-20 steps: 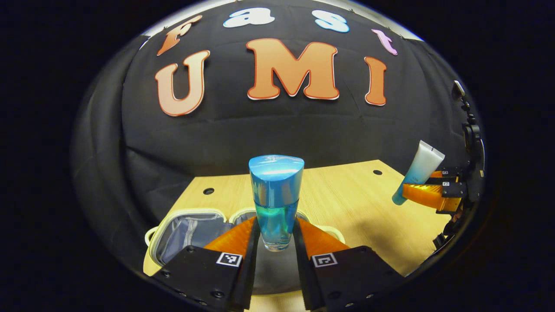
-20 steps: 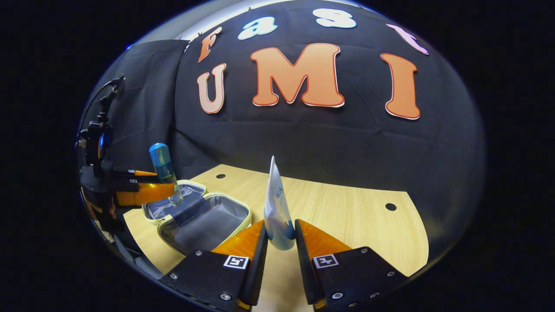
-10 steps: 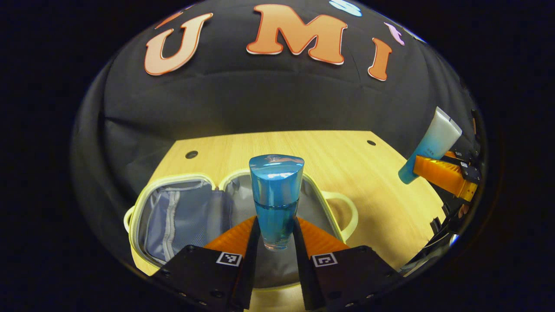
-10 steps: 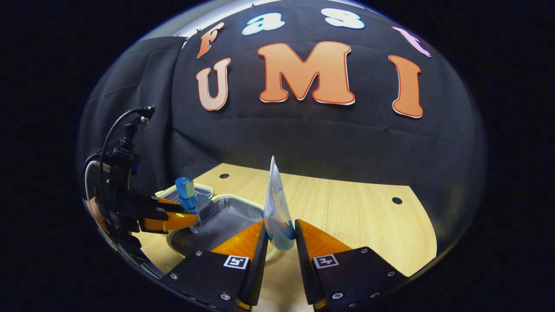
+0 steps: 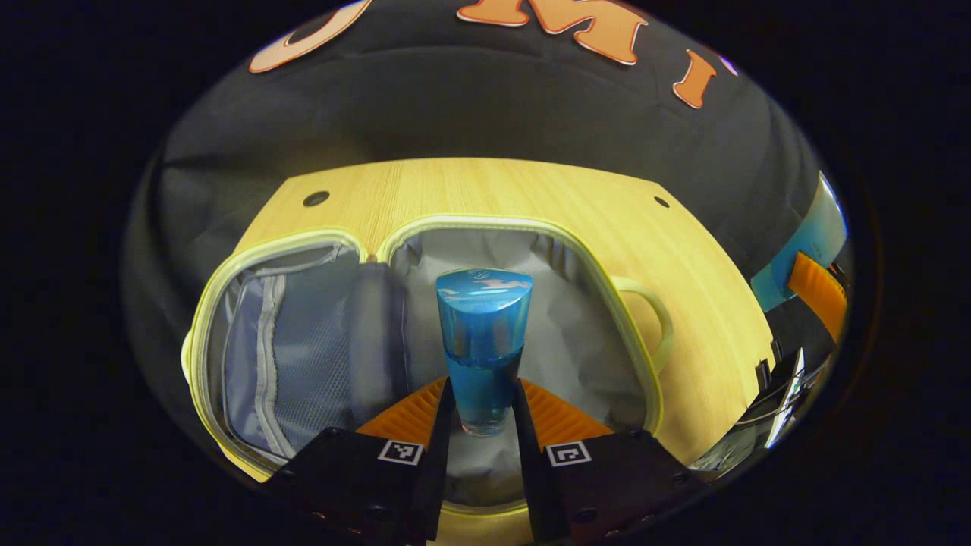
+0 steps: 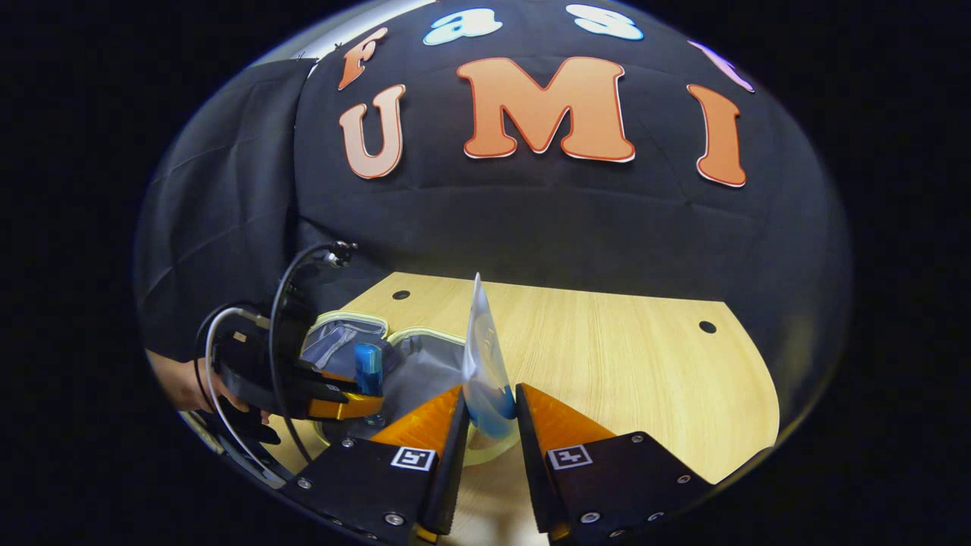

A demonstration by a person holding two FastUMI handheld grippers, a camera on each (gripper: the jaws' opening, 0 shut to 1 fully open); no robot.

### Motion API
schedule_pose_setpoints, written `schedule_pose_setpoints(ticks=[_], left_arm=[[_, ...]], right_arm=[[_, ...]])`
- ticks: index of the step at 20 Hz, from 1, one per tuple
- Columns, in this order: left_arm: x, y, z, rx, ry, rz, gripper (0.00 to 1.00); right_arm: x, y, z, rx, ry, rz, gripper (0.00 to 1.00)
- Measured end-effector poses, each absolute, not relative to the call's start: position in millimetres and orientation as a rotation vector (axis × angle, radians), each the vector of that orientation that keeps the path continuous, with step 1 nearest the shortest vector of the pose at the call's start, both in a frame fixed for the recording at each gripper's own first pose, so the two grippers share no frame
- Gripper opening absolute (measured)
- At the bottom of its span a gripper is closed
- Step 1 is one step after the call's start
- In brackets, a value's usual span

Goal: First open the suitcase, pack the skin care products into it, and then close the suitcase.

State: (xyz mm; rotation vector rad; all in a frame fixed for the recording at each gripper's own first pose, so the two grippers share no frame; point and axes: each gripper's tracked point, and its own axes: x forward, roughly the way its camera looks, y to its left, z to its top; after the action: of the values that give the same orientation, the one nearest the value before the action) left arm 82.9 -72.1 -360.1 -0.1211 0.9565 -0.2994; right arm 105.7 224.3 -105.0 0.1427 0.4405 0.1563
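Observation:
The small suitcase (image 5: pixel 633 334) lies open on the wooden table, grey lining showing in both halves. My left gripper (image 5: pixel 483 413) is shut on a blue bottle (image 5: pixel 483 341), held upright over the right half of the case. In the right gripper view that left gripper (image 6: pixel 345 406) and the blue bottle (image 6: pixel 368 368) hang low over the suitcase (image 6: pixel 413 364). My right gripper (image 6: pixel 489 417) is shut on a white and blue tube (image 6: pixel 484 364), crimped end up, beside the case. In the left gripper view, the tube (image 5: pixel 808 243) sits at the far right edge.
The wooden table (image 6: pixel 622 364) stretches open to the right of the case, with small round holes (image 6: pixel 707 327) near its back corners. A hand (image 6: pixel 182 383) holds the left gripper, cables looping off it. The case has a pale handle (image 5: pixel 656 322) on its right side.
The left gripper has tilted down and dropped with the blue bottle until it hangs just over the open case. The right gripper with the tube has shifted slightly toward the case.

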Motion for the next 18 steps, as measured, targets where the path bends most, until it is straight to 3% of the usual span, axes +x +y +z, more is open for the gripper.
schedule_pose_setpoints(ticks=[11,18], left_arm=[[96.9,-84.6,-394.2,-0.219,1.107,-0.289,0.44],[95.3,-81.6,-404.6,-0.143,1.2,-0.238,0.44]], right_arm=[[108.7,237.6,-116.8,0.128,0.485,0.196,0.4],[106.5,244.0,-128.3,0.12,0.518,0.238,0.4]])
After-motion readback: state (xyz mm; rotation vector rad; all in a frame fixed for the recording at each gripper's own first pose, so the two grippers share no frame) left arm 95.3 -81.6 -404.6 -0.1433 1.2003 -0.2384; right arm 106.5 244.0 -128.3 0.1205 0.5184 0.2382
